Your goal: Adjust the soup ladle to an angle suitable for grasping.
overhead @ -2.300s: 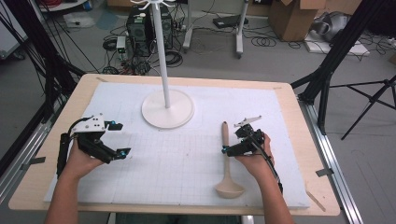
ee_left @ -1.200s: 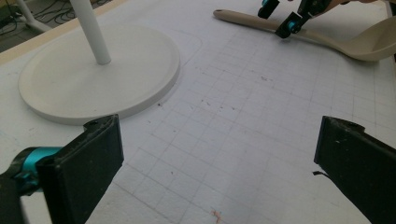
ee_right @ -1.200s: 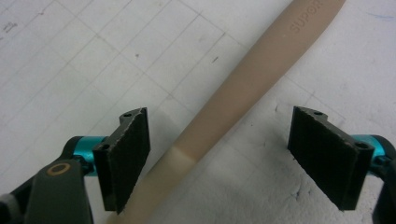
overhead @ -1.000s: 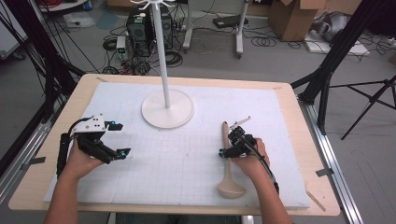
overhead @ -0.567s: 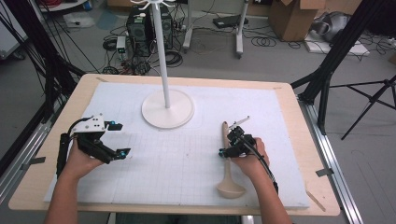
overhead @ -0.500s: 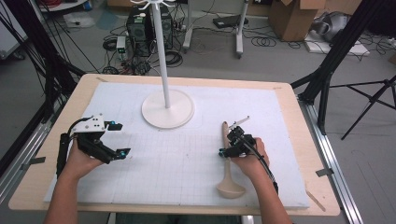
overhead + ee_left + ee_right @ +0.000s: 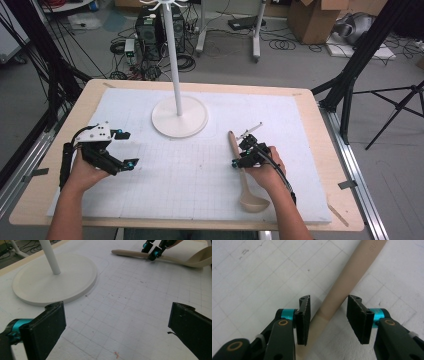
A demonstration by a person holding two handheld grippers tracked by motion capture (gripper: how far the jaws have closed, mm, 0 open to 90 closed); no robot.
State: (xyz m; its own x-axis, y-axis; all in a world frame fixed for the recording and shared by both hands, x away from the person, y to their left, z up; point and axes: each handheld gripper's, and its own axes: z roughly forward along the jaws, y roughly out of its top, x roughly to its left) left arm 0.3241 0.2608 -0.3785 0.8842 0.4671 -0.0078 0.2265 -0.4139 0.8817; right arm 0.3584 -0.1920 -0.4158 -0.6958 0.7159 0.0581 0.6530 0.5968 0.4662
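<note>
at a wooden table (image 7: 320, 120) topped with a gridded white mat (image 7: 200, 170), a person works two hand-held grippers. the right gripper (image 7: 243, 156) sits low over the handle of a beige ladle (image 7: 244, 180), which lies flat on the mat's near right part, bowl toward the person, handle tip pointing at the far edge. in the right gripper view the jaws straddle the ladle (image 7: 344, 287) handle and have just been closing on it — one pad looks to be at the handle's edge, a slim gap shows at the other, so no firm grip yet. the left gripper (image 7: 121, 148) hovers over the mat's left side, jaws spread wide with nothing between them; its own view looks across bare grid toward the ladle (image 7: 175, 258) and the right gripper (image 7: 153, 248) beyond. a white stand (image 7: 179, 116) — round base, upright pole — occupies the mat's far middle, well apart from the ladle and clear of both grippers. cables, boxes and black tripod legs crowd the floor behind the table.
</note>
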